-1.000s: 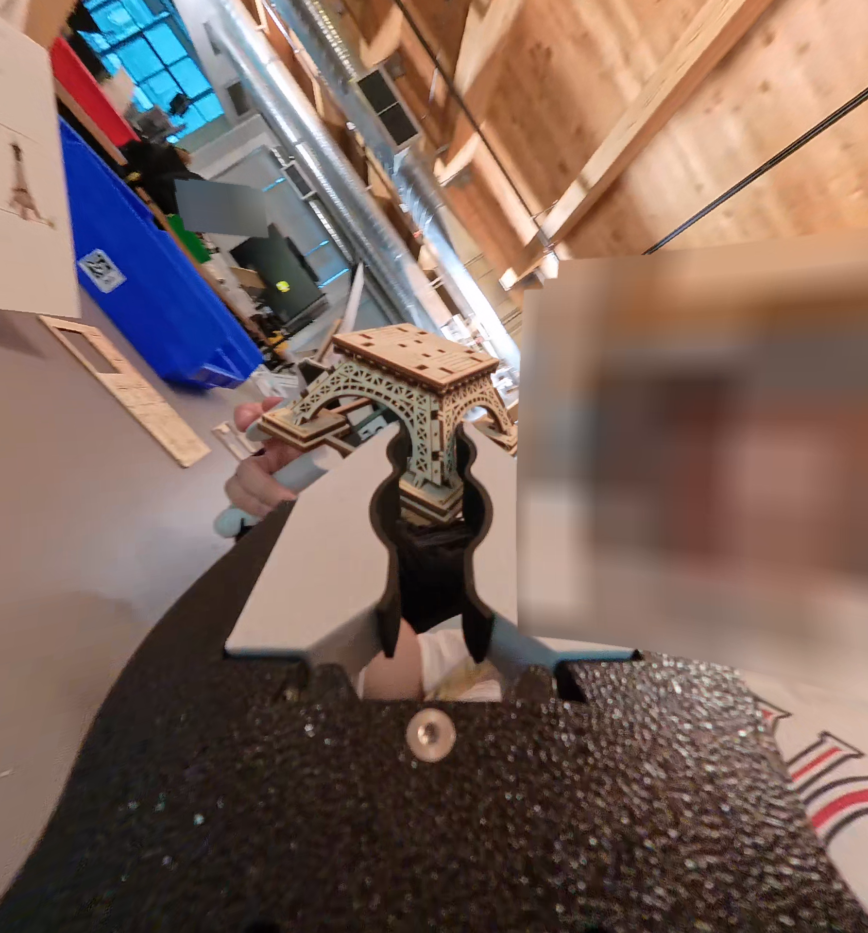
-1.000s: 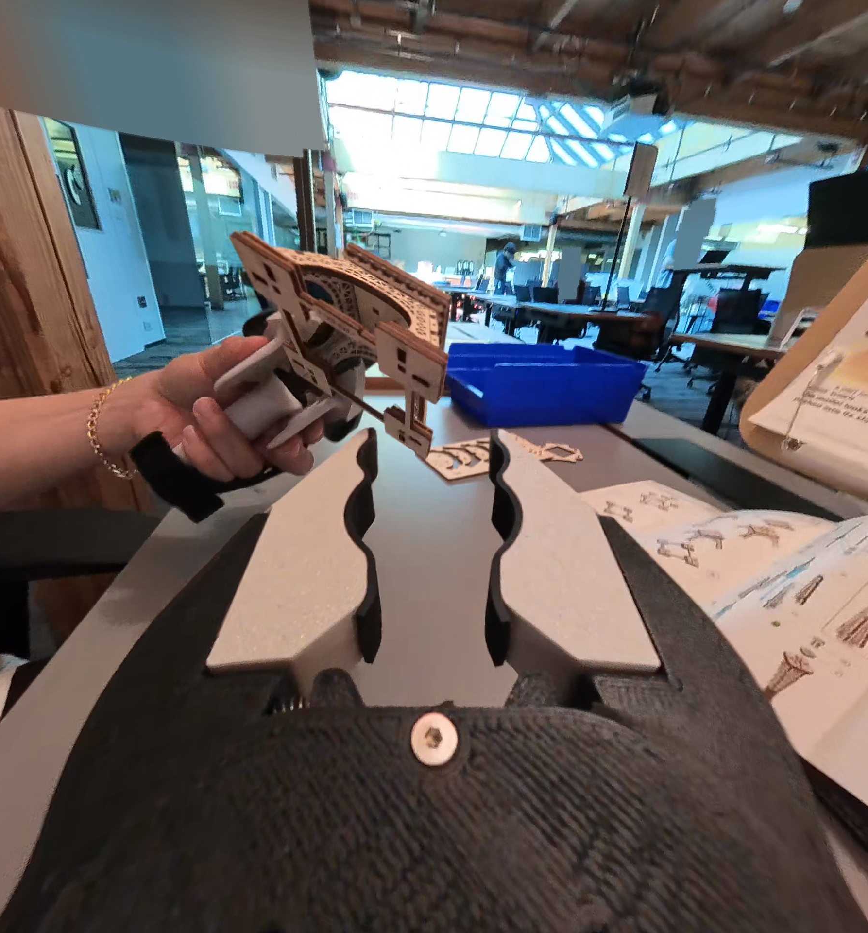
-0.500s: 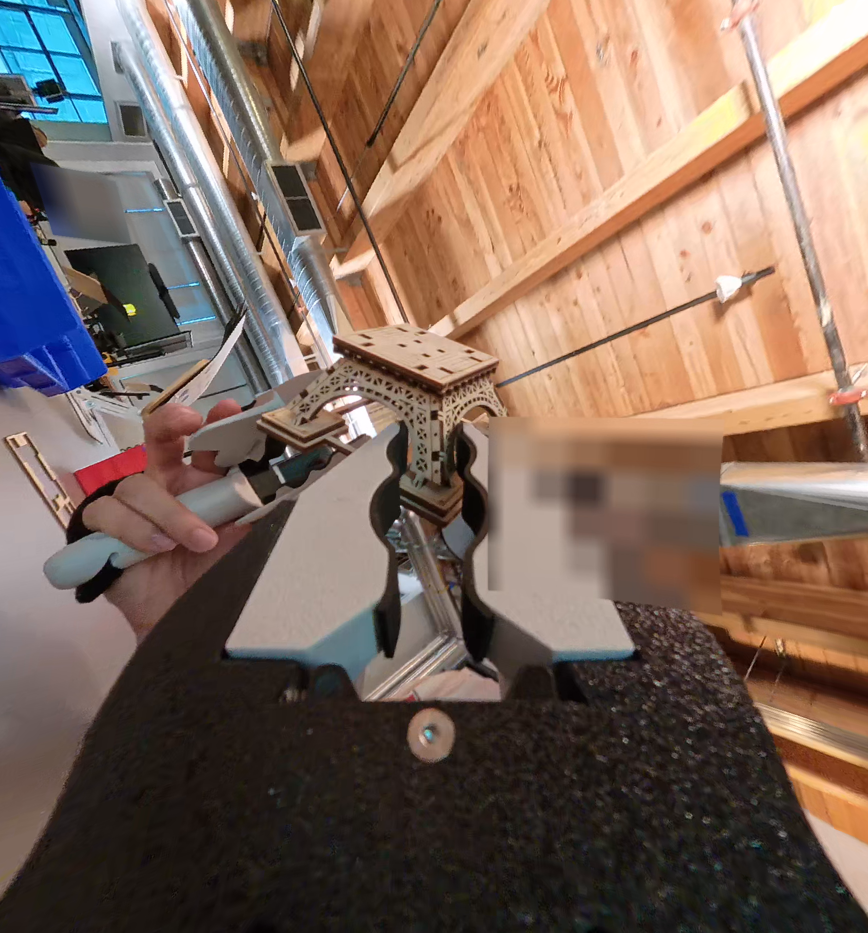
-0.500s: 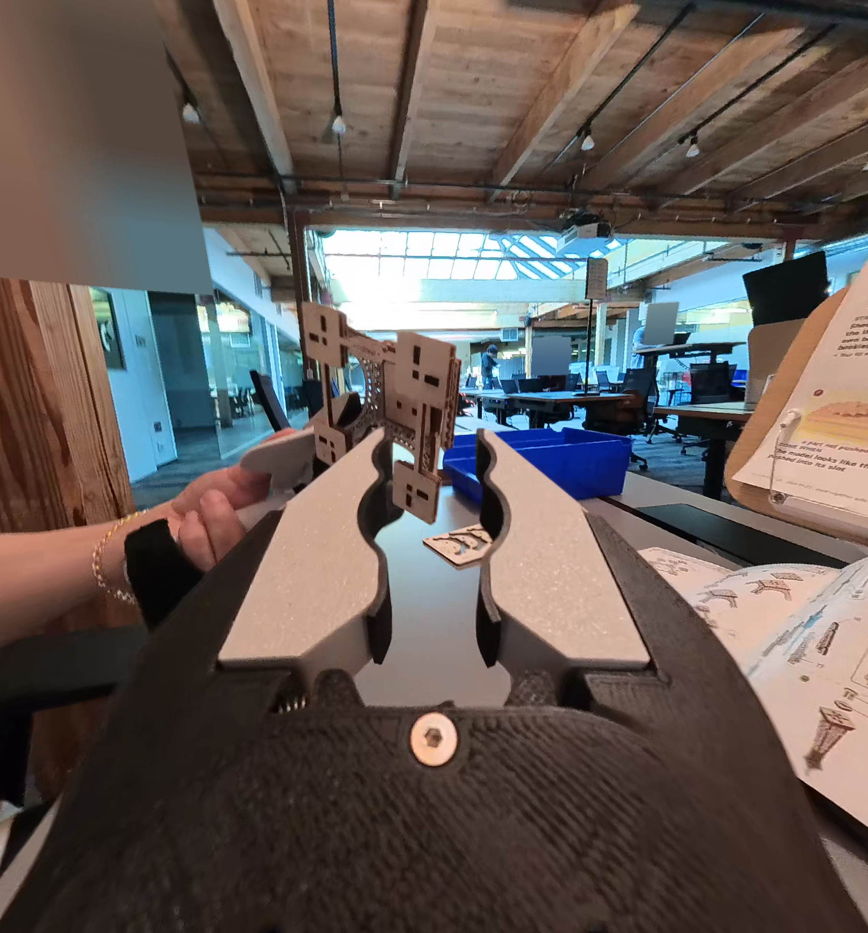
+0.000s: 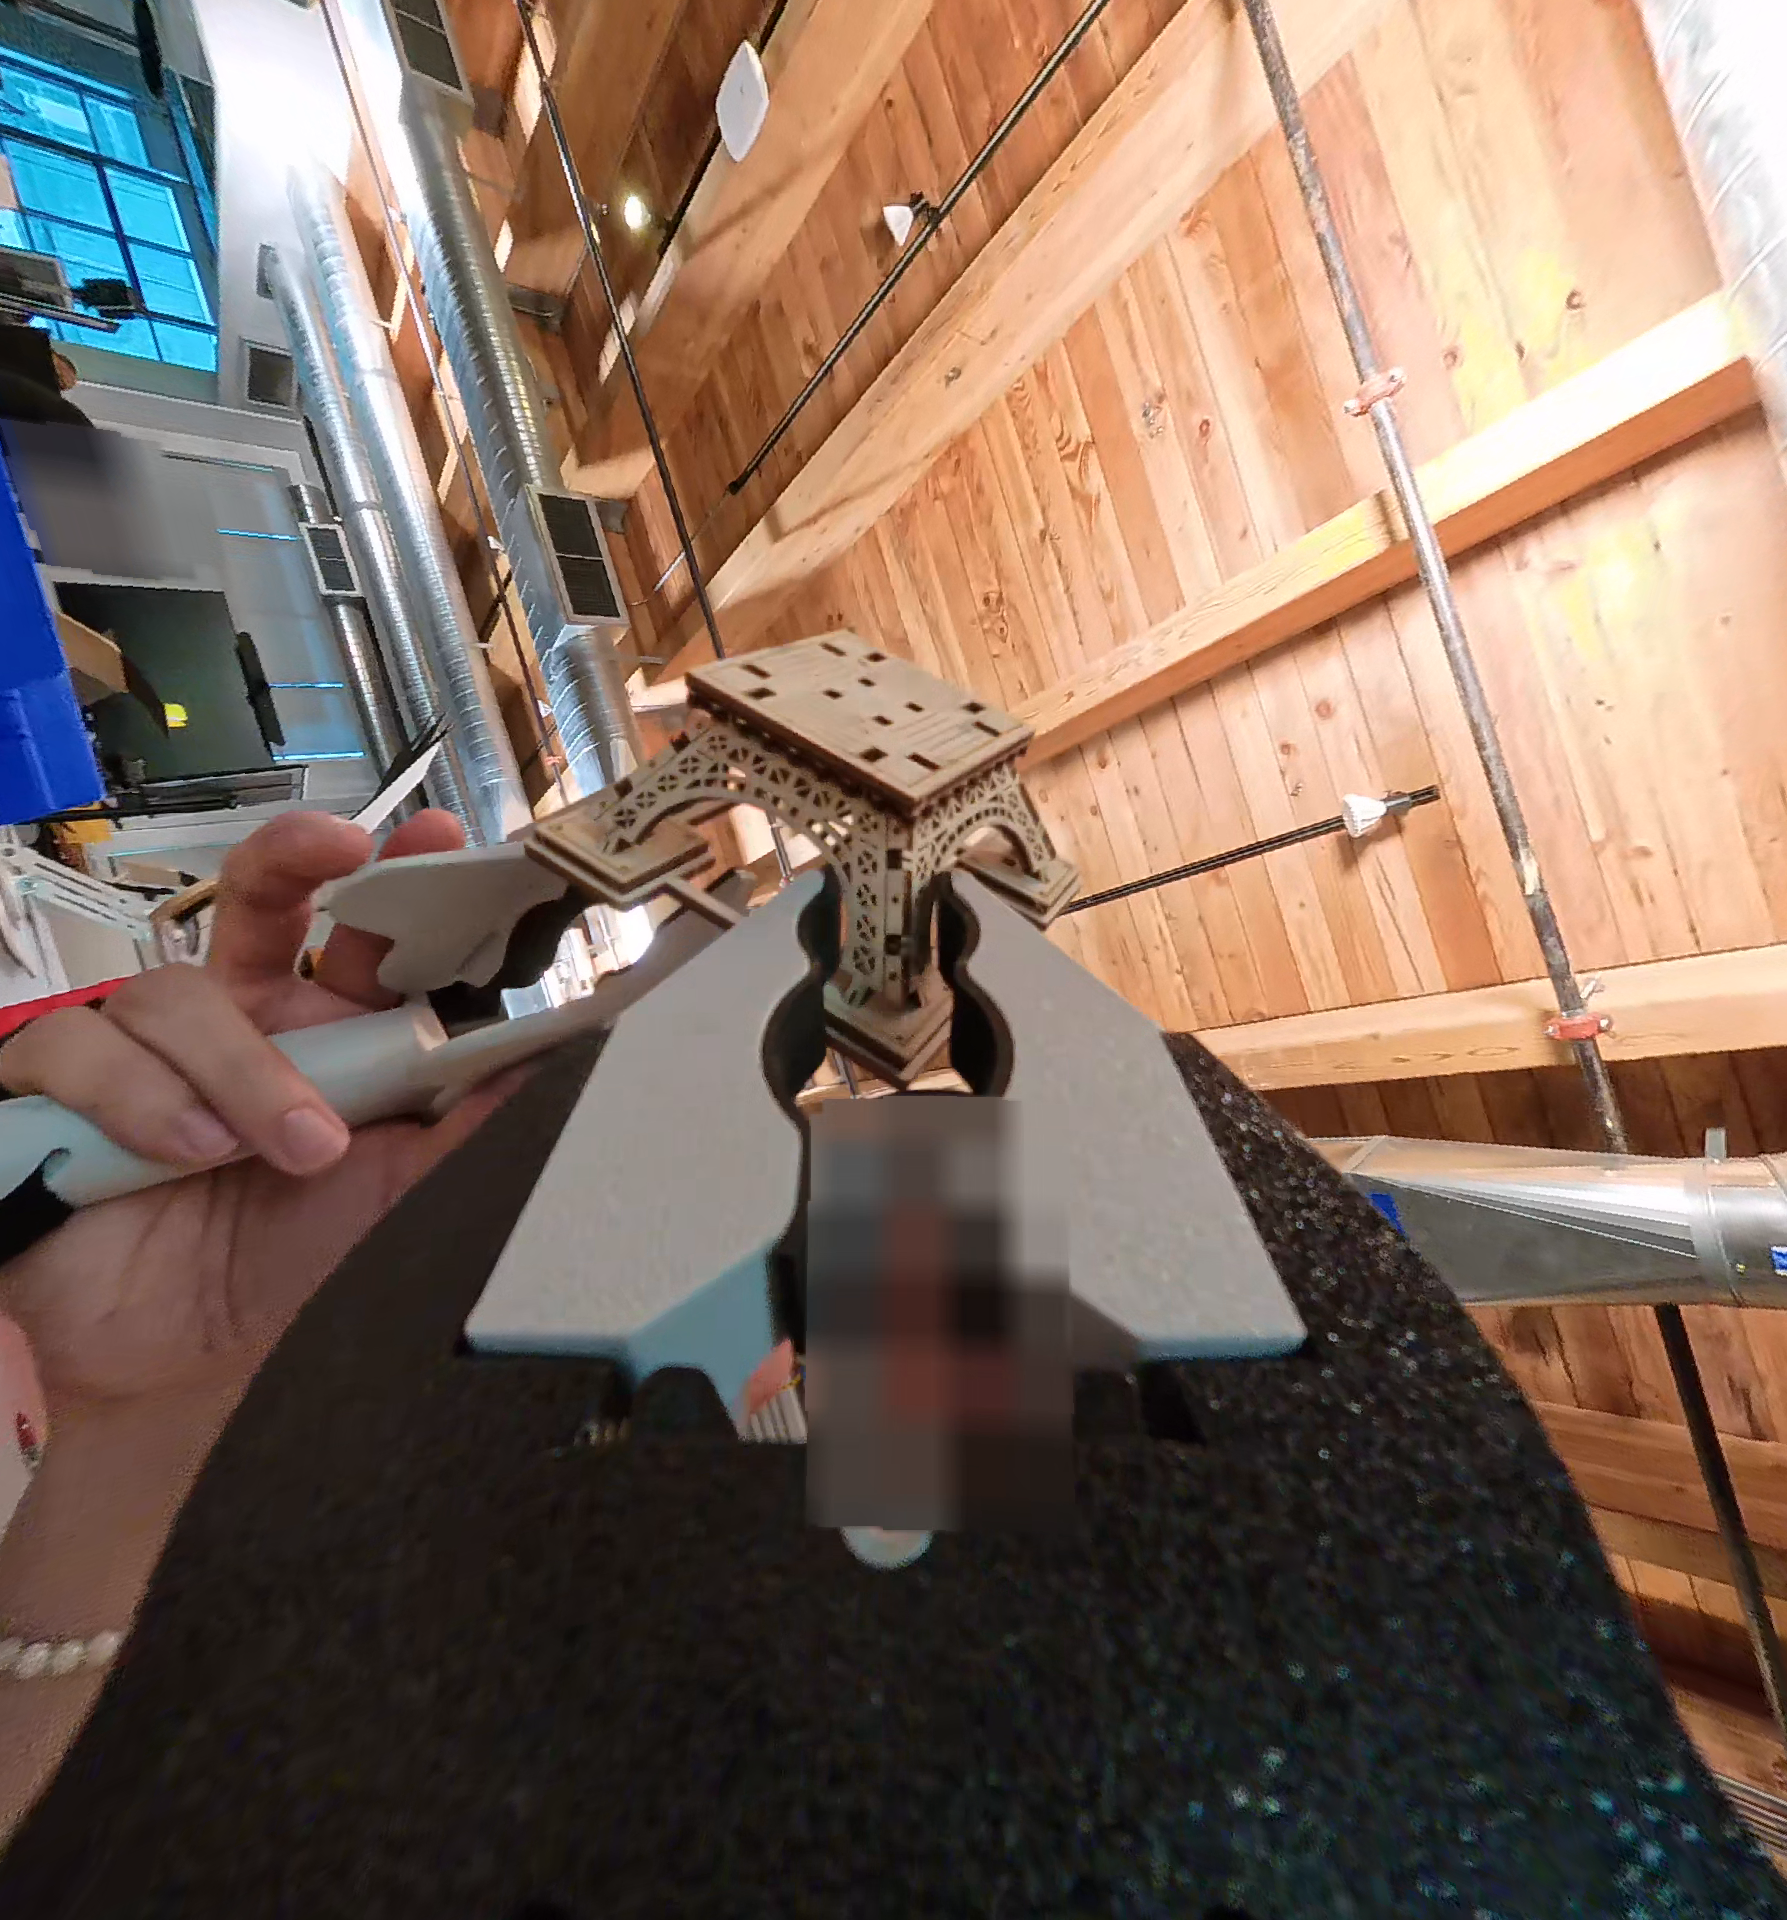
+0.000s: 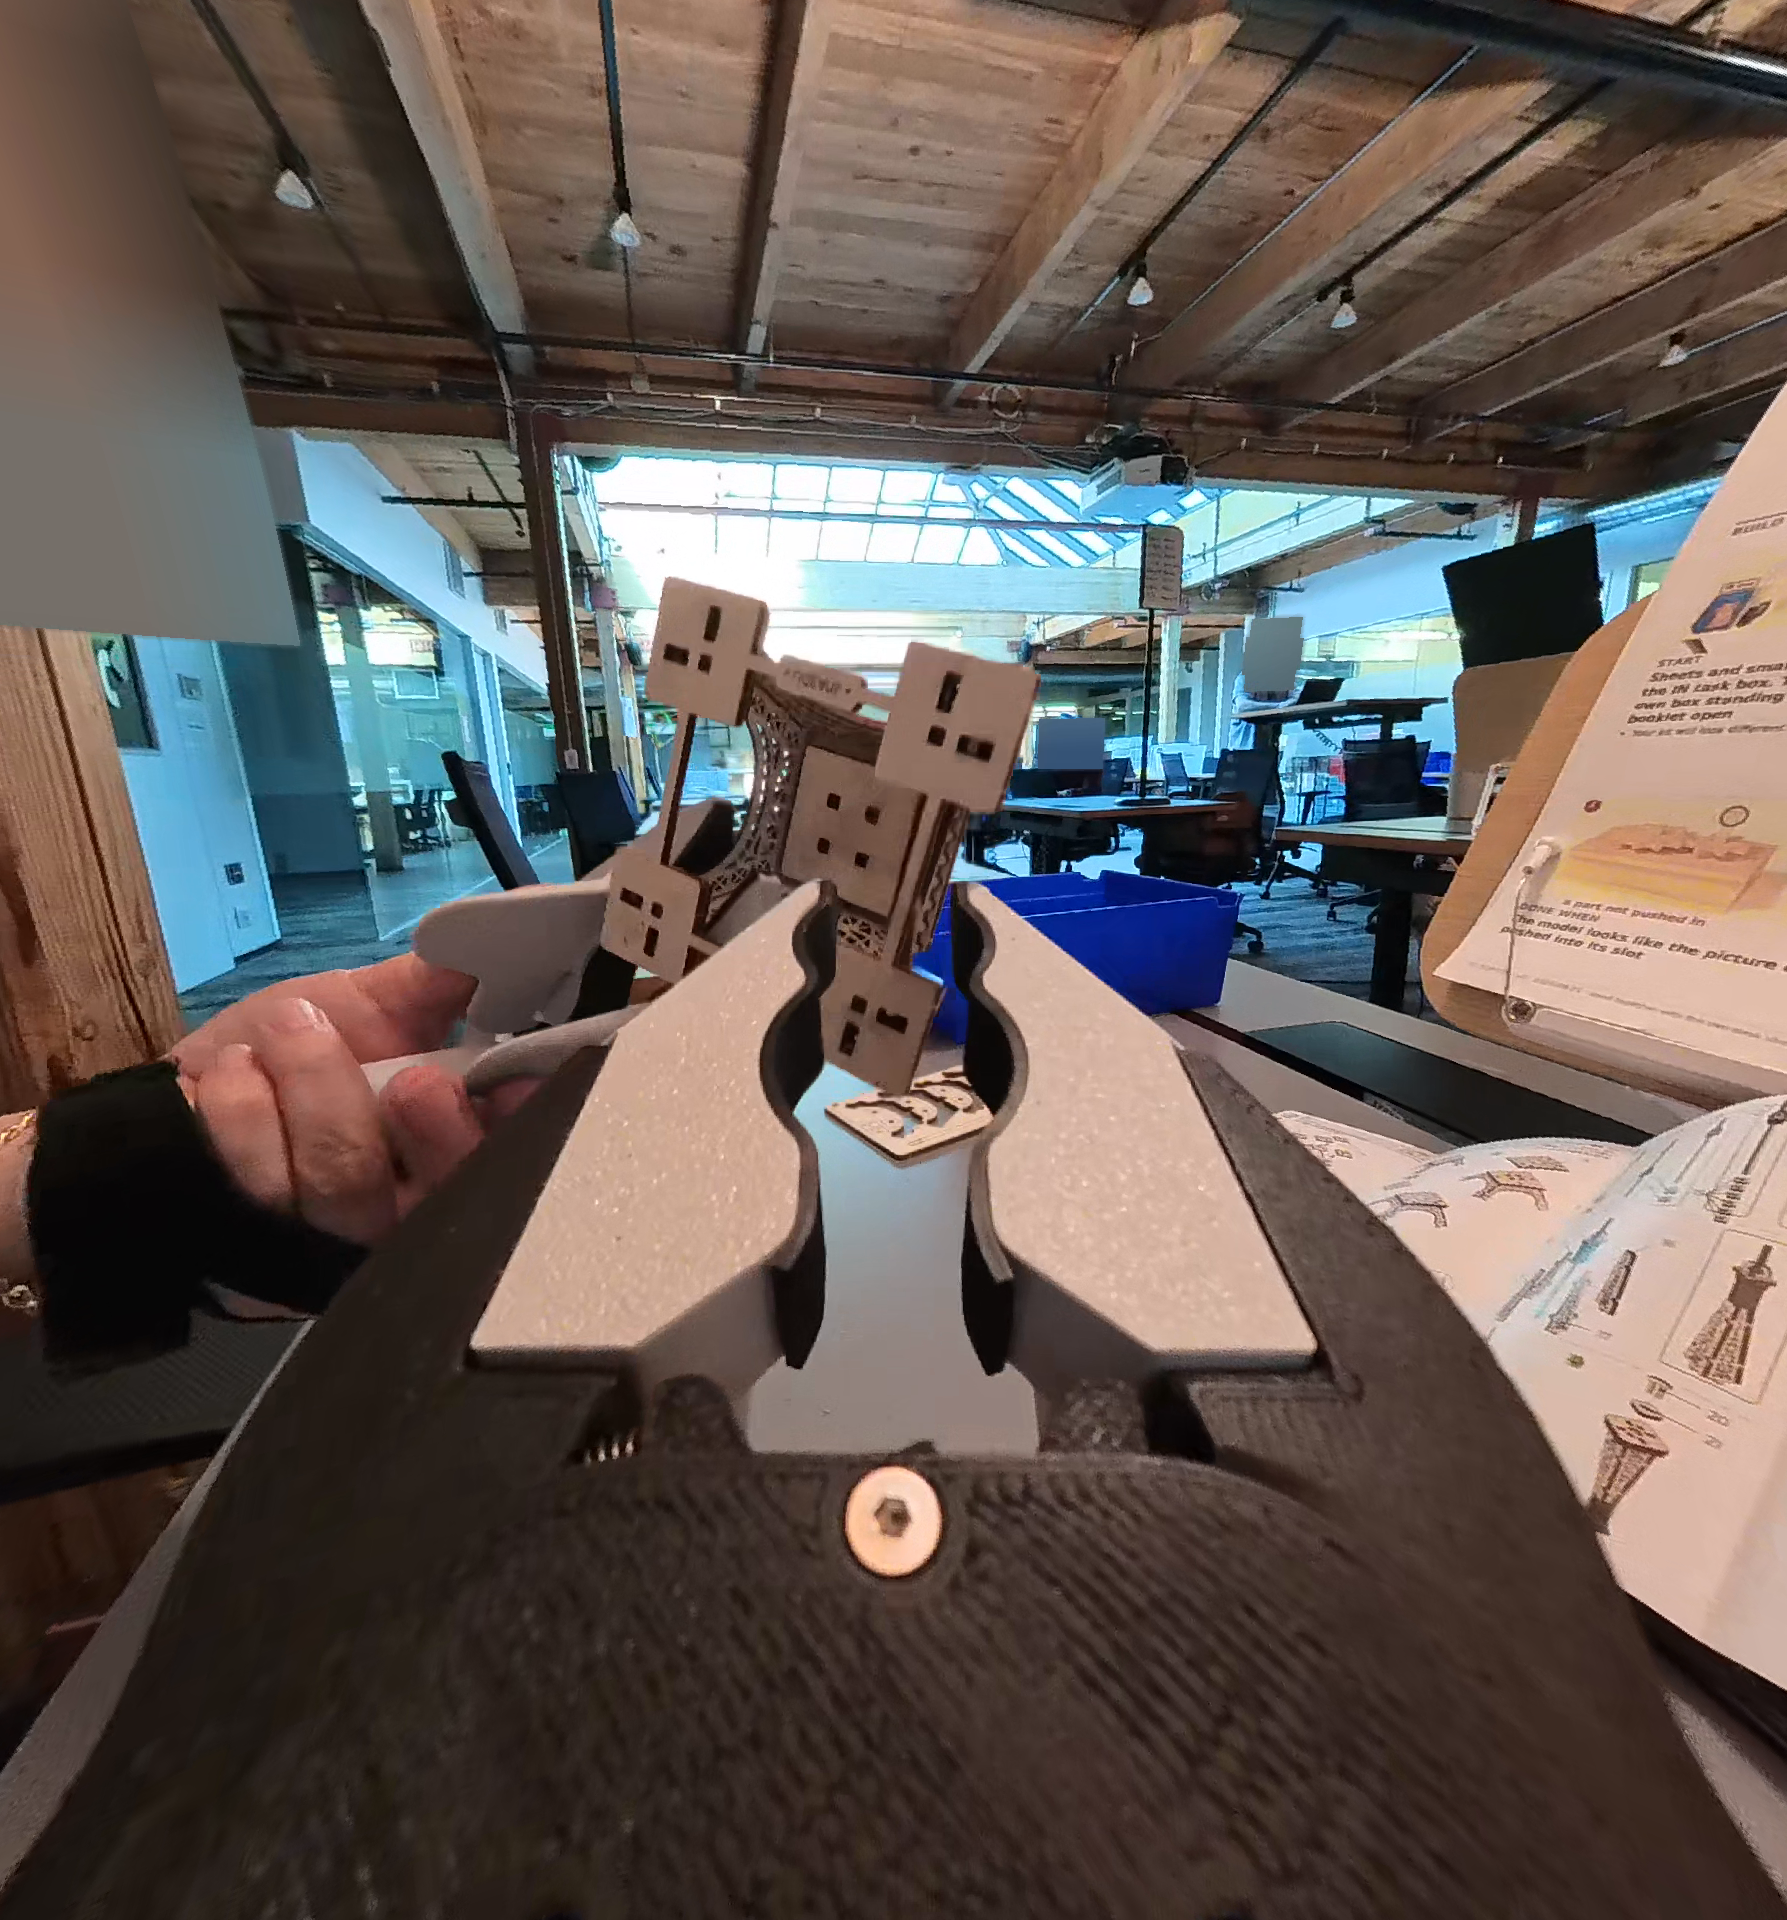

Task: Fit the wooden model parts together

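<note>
Closing in, the right tongs (image 6: 884, 935) now straddle a foot of the tower base (image 6: 827, 821), still slightly agape; left tongs (image 5: 884, 914) keep clamping its leg.

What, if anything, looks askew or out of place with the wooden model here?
The wooden model is not standing: the left gripper clamps one leg and holds it in the air, tipped so its feet face the right wrist view. No breakage shows. A loose wooden piece lies on the table.
</note>
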`<state>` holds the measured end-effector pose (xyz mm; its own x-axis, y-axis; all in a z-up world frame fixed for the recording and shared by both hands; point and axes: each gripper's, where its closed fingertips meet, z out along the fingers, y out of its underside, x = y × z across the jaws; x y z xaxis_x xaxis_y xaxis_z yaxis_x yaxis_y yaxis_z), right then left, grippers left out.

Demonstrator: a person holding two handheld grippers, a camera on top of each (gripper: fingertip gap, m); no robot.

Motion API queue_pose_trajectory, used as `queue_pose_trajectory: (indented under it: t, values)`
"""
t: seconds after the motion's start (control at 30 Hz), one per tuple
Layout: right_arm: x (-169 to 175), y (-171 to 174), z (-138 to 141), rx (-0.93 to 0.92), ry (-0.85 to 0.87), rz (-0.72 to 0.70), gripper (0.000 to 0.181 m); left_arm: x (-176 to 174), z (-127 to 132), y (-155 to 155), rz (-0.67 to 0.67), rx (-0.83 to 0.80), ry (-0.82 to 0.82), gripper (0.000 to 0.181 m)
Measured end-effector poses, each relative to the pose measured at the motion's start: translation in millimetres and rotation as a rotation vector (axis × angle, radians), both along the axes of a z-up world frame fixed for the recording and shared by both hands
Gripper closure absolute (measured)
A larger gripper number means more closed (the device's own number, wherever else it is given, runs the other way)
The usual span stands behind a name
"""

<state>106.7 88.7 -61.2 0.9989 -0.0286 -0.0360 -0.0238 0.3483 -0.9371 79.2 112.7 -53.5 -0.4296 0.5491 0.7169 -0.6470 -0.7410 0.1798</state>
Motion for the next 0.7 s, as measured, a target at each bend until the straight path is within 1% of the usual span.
queue_pose_trajectory:
  t: [0.1,0.2,0.53,0.7]
  values:
    - [0.2,-0.7,1.2,0.004,0.001,-0.002,0.162,-0.9,4.1,-1.9,0.002,-0.004,-0.009,0.167]
    - [0.1,0.1,0.4,0.003,0.012,0.007,0.161,-2.9,5.1,-8.5,-0.017,0.045,-0.037,0.167]
    - [2.5,0.7,-2.6,-0.01,0.017,-0.001,0.16,-0.6,2.2,0.1,0.021,0.034,-0.026,0.168]
    - [2.5,2.9,-5.5,-0.025,0.014,-0.001,0.159,-3.2,5.7,1.8,0.023,0.039,-0.039,0.167]
